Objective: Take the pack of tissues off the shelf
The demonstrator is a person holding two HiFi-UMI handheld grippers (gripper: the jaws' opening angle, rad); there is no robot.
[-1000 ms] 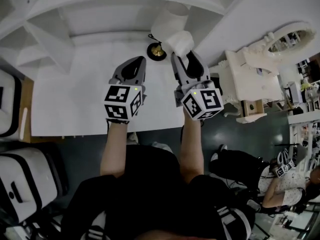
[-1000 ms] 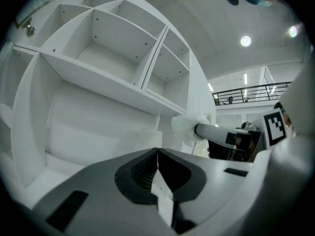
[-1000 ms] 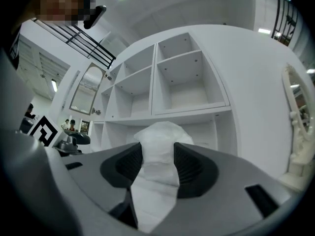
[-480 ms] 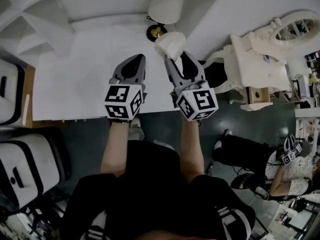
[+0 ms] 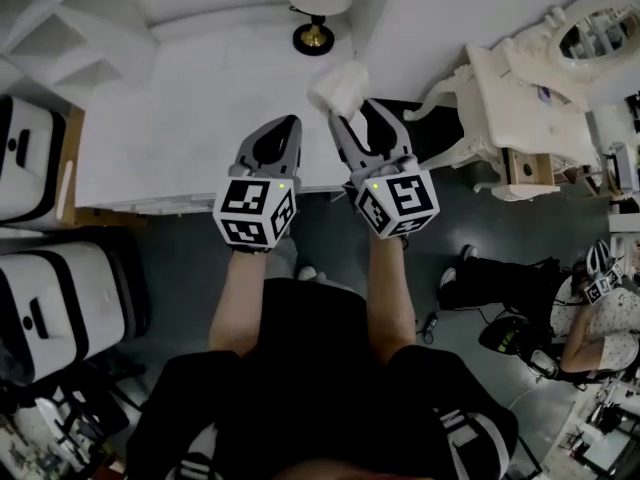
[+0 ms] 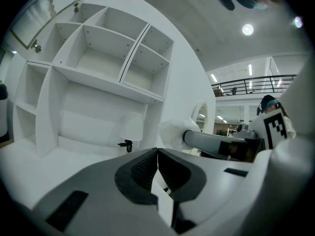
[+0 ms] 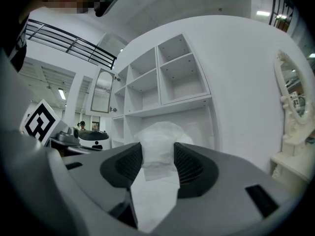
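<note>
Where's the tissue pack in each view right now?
Head view: white plastic-wrapped pack of tissues, upper centre, in the jaws of the right gripper.
Left gripper view: right of centre, above the jaws.
Right gripper view: centre, between the jaws.
Shared landmark: white shelf unit.

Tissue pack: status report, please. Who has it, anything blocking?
Right gripper shut on tissue pack, off the shelf, above the desk. Left gripper shut, empty. Lamp stands behind, apart; nothing blocking.

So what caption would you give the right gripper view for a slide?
The right gripper holds a white tissue pack between its jaws, with the white shelf behind.
</note>
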